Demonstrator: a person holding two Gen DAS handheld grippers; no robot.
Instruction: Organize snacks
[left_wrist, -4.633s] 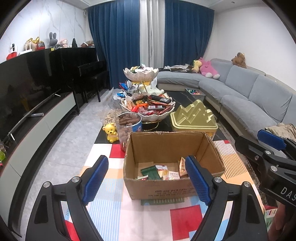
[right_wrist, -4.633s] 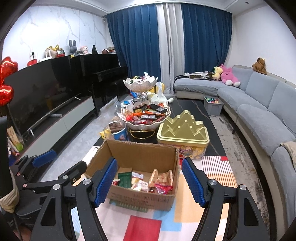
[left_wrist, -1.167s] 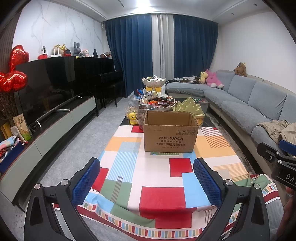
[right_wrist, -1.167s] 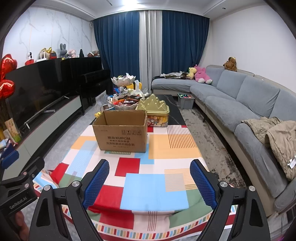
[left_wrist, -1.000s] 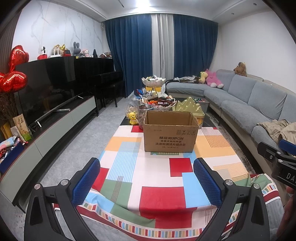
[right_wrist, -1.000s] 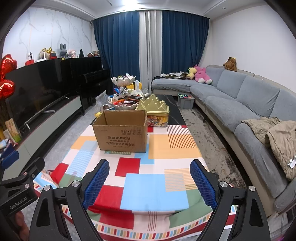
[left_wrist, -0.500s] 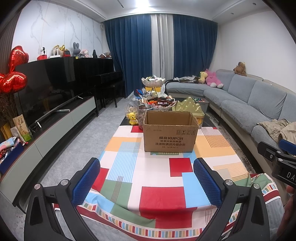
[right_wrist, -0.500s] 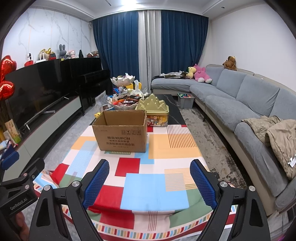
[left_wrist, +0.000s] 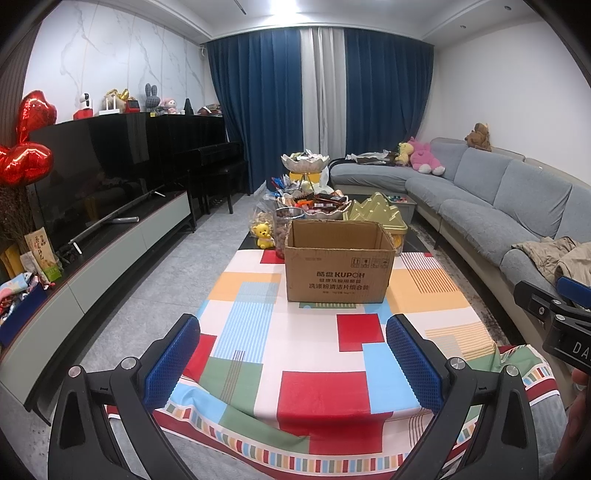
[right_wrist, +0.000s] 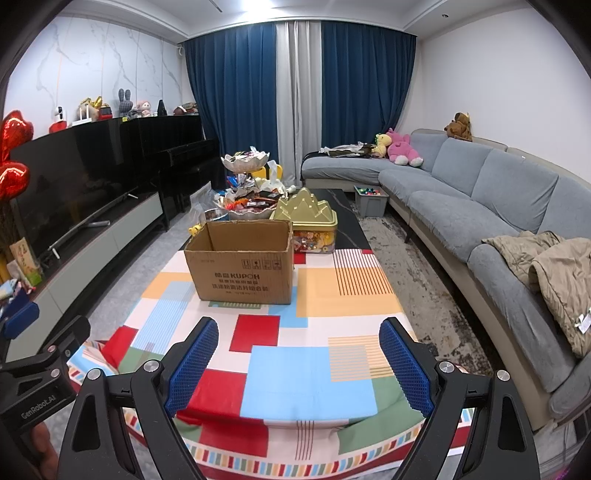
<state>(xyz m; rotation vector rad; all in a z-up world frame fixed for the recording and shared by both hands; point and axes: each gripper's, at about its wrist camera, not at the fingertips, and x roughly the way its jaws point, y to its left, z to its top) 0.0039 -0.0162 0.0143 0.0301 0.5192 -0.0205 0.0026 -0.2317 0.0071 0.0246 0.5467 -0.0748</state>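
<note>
Both grippers' fingers (left_wrist: 172, 360) spread, empty; cardboard box (left_wrist: 338, 263) contents seemingly hidden.

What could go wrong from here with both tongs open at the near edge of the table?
1. The tablecloth hangs loose over the near edge; the left tongs or right tongs could snag and drag it, shifting the cardboard box.
2. The box sits far down the table, so reaching it may sweep low over the cloth.

Cardboard box (left_wrist: 338, 271) on table (left_wrist: 317, 354), tiered snack tray (left_wrist: 313, 201) behind — probably touching, sofa (left_wrist: 491, 206) right
</note>
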